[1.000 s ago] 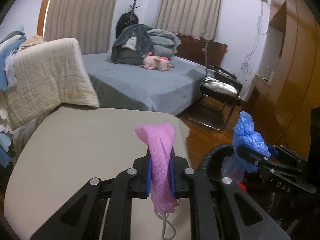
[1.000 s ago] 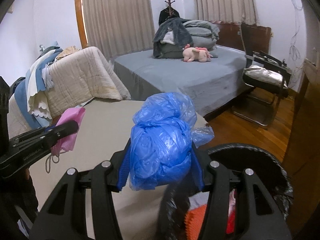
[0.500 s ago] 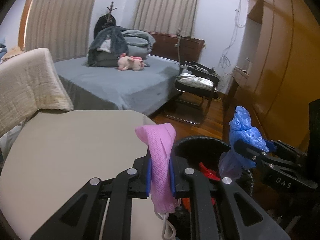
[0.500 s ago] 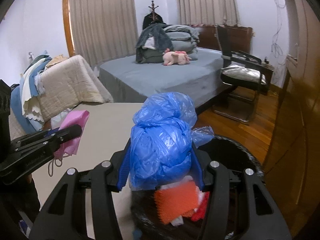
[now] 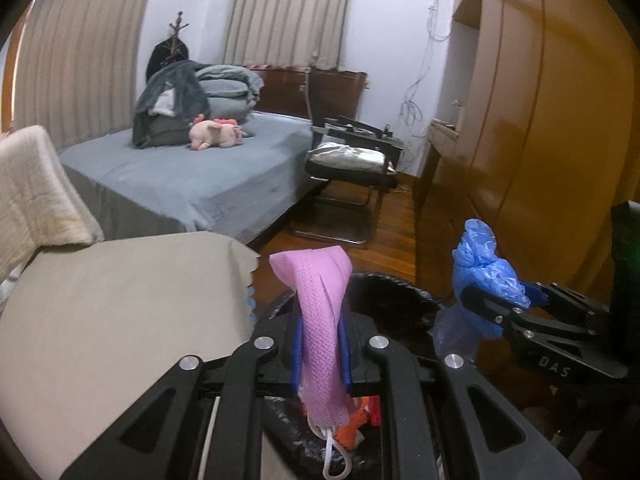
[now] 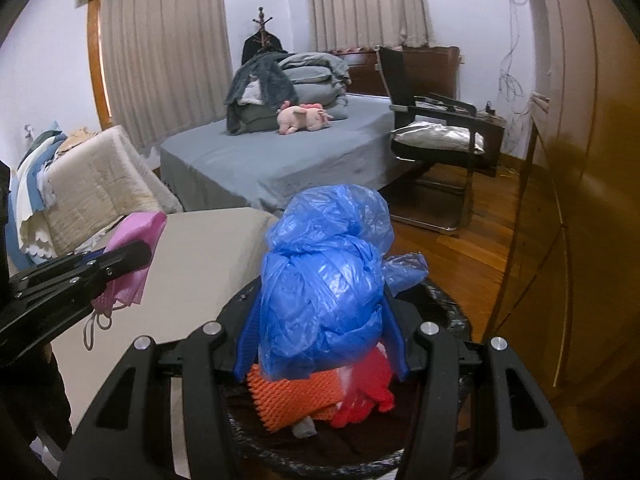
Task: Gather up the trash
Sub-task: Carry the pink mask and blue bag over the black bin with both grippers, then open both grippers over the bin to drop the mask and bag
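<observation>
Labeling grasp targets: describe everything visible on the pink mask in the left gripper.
The pink face mask is thin textured nonwoven fabric, folded lengthwise, standing upright between the left gripper blue pads, which are shut on it. Its top flops over; white ear loops dangle below. It hangs above the black bin.

1. Your beige table [image 5: 120, 320] sits bare at the left.
2. The wood floor [image 6: 460, 256] carries the black bin [image 6: 452, 316] and a chair [image 6: 436, 148].
3. The grey bed [image 6: 280, 160] holds folded bedding [image 6: 288, 84] and a pink plush [image 6: 304, 116].
</observation>
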`<action>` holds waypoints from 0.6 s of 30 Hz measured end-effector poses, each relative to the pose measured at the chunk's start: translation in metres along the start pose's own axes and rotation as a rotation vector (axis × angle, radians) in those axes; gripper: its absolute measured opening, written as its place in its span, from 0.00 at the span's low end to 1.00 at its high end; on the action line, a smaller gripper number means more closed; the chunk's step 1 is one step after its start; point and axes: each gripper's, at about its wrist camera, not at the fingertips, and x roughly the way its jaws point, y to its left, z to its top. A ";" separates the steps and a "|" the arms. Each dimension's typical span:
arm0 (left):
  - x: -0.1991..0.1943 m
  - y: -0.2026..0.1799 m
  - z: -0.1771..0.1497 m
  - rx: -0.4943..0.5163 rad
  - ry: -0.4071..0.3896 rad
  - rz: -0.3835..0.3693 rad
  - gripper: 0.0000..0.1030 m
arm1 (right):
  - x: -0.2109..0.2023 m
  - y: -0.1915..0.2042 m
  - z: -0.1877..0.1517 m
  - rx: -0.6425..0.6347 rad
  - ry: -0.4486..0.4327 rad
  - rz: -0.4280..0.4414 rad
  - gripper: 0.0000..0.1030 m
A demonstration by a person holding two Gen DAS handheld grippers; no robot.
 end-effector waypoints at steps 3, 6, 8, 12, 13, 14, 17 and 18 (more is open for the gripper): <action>0.006 -0.010 0.003 0.018 0.000 -0.019 0.14 | 0.001 -0.008 -0.002 0.006 0.001 -0.015 0.49; 0.013 -0.017 0.004 0.032 0.002 -0.033 0.14 | 0.005 -0.016 -0.003 0.010 0.007 -0.030 0.49; 0.017 -0.020 0.004 0.040 0.005 -0.040 0.14 | 0.010 -0.020 -0.006 0.012 0.015 -0.039 0.49; 0.032 -0.024 0.003 0.050 0.023 -0.055 0.14 | 0.021 -0.025 -0.009 0.018 0.038 -0.054 0.49; 0.038 -0.025 0.003 0.051 0.030 -0.058 0.14 | 0.025 -0.026 -0.010 0.021 0.045 -0.059 0.49; 0.043 -0.024 0.003 0.050 0.036 -0.061 0.14 | 0.028 -0.028 -0.011 0.023 0.049 -0.062 0.49; 0.058 -0.023 0.000 0.050 0.056 -0.071 0.14 | 0.036 -0.031 -0.013 0.026 0.060 -0.074 0.49; 0.063 -0.023 0.000 0.052 0.059 -0.074 0.14 | 0.039 -0.033 -0.015 0.029 0.066 -0.078 0.49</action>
